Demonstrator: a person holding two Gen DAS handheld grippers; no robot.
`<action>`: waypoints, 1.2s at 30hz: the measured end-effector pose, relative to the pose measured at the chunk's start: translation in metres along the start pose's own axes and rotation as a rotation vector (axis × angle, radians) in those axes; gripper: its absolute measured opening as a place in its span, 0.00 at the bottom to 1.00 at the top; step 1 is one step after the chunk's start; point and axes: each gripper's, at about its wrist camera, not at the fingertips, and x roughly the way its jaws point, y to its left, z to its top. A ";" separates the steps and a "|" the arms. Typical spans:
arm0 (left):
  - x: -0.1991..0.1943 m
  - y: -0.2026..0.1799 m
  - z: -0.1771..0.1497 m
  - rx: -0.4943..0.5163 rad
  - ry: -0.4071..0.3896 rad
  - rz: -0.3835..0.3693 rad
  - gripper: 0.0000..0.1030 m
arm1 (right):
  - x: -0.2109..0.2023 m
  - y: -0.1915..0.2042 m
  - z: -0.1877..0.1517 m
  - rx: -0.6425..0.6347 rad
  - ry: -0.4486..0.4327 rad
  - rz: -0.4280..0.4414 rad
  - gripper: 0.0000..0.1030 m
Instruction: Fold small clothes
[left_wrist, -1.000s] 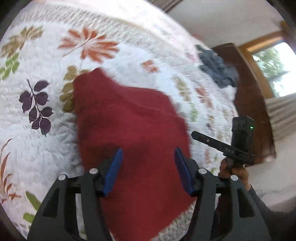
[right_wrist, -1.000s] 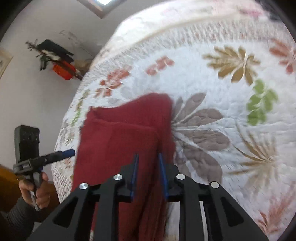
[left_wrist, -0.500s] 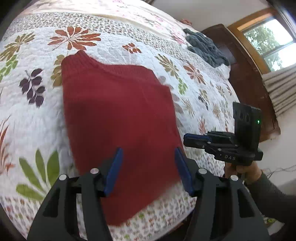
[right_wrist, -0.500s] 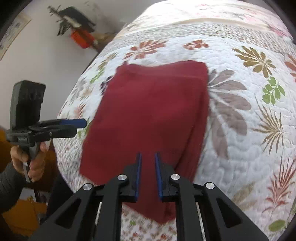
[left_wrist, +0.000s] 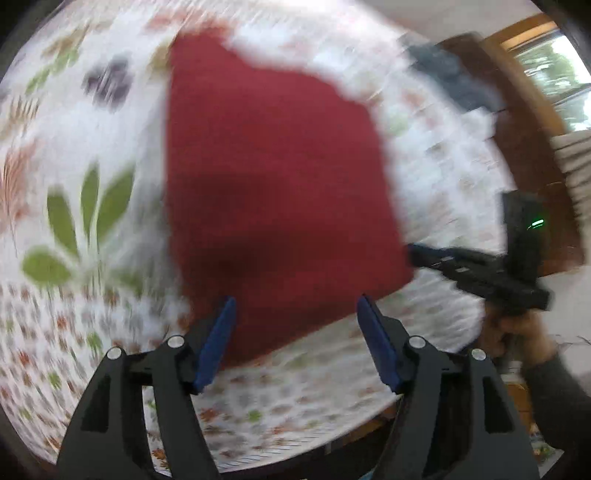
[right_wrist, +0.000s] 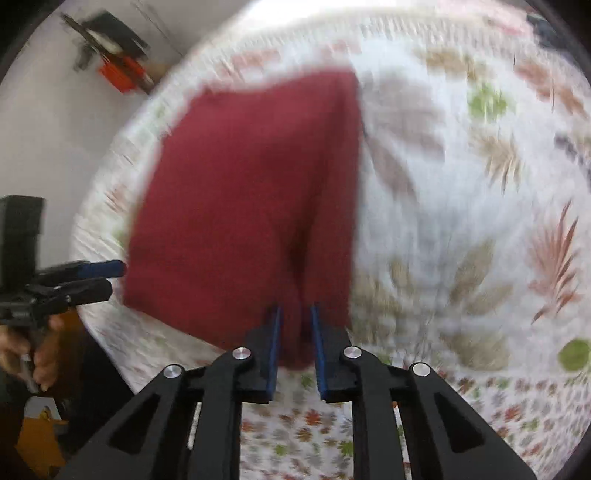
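A dark red folded garment (left_wrist: 273, 177) lies flat on the flowered quilt (left_wrist: 92, 155), near the bed's front edge. My left gripper (left_wrist: 295, 325) hovers open over the garment's near edge, with nothing between its blue pads. In the right wrist view the same red garment (right_wrist: 243, 192) reaches down between the narrow fingers of my right gripper (right_wrist: 295, 325), and a crease runs up from them. That gripper looks shut on the near right part of the cloth. Both views are blurred by motion.
A blue-grey piece of clothing (left_wrist: 454, 81) lies at the far side of the bed, by a dark wooden headboard (left_wrist: 524, 122). The quilt's edge (right_wrist: 155, 354) drops off just in front of the grippers. A wall rack with red items (right_wrist: 118, 70) hangs at the back left.
Both grippers have pulled back towards the bed's front edge. The garment now lies further from the cameras, and the right gripper keeps hold of its near part. The left stays open.
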 end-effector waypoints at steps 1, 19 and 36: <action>0.004 0.003 0.000 -0.015 0.002 -0.004 0.64 | 0.006 -0.001 -0.001 0.007 0.002 0.002 0.15; -0.224 -0.121 -0.125 0.084 -0.376 0.510 0.97 | -0.208 0.117 -0.106 0.022 -0.405 -0.399 0.96; -0.301 -0.181 -0.166 0.090 -0.410 0.426 0.97 | -0.304 0.208 -0.146 -0.048 -0.423 -0.457 0.96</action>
